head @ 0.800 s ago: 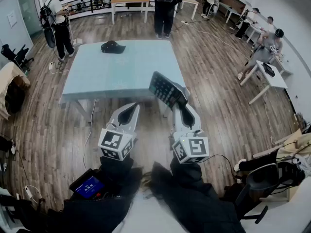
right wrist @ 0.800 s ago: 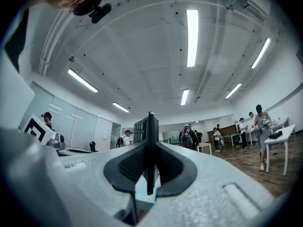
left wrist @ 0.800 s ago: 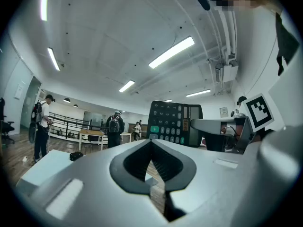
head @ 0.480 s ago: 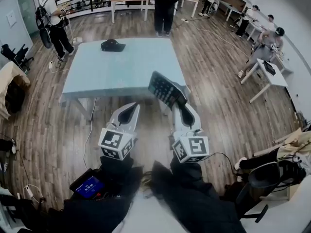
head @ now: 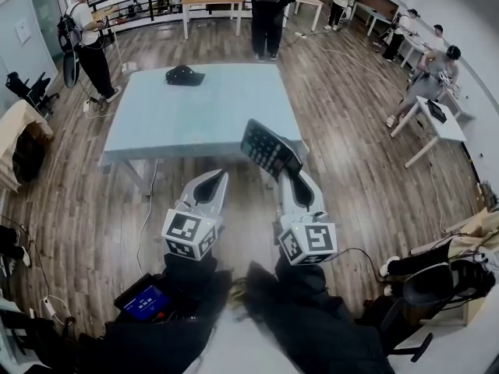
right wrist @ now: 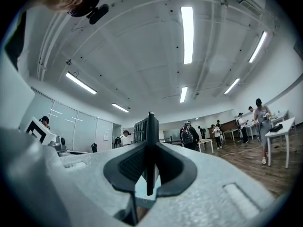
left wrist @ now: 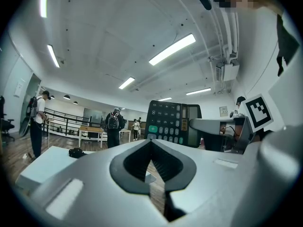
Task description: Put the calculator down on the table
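Note:
My right gripper [head: 291, 171] is shut on a black calculator [head: 268, 146], holding it by its lower edge in the air in front of the near edge of the light blue table [head: 195, 111]. In the right gripper view the calculator [right wrist: 149, 145] stands edge-on between the pads. From the left gripper view its key face [left wrist: 170, 124] shows to the right, beside the right gripper's body. My left gripper [head: 204, 187] is level, to the left of the right one, shut with nothing between its jaws [left wrist: 150, 161].
A black cap [head: 184, 75] lies at the table's far left. A person [head: 267, 6] stands behind the table, another [head: 87, 36] at the far left. White desks [head: 437, 123] with people are at the right. Wooden floor surrounds the table.
The view has shifted slightly: the table and both grippers sit a little lower in the head view. The calculator stays gripped in the right gripper.

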The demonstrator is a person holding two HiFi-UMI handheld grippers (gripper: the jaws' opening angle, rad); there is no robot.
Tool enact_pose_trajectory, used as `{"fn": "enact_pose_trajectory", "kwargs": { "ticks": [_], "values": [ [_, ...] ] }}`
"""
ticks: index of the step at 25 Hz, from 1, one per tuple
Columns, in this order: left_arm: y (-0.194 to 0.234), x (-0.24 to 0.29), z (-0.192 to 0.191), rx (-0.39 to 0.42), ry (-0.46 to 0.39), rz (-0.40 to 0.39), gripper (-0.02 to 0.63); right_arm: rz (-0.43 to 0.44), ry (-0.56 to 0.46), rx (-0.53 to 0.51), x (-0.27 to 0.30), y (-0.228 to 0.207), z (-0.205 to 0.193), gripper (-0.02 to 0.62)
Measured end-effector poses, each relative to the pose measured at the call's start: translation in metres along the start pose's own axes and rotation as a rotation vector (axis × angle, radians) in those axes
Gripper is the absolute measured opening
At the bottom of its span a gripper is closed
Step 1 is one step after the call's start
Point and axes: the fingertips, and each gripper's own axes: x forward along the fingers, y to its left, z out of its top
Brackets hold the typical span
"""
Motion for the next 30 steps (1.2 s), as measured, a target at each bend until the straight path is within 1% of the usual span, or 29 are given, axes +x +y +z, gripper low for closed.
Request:
{"fn": "enact_pose_trajectory", "kwargs": {
  "ticks": [14, 21, 25, 30],
  "values": [
    [-0.021, 0.02, -0.015, 0.01, 0.028, 0.007, -0.005, 0.014, -0.006, 0.04, -0.009, -0.028, -0.009, 0.044],
    [-0.038, 0.027, -0.031, 0.007, 0.052, 0.003, -0.004, 0.015, 0.01, 0.064, -0.018, -0.045, -0.021, 0.044],
    [-0.032, 0.027, -0.035, 0.003, 0.056, 0.029, -0.005, 0.024, 0.016, 0.076, -0.014, -0.048, -0.028, 0.044],
    [-0.019, 0.027, -0.042, -0.013, 0.057, 0.053, -0.005, 0.056, 0.029, 0.077, -0.004, -0.036, -0.037, 0.044]
  ]
}}
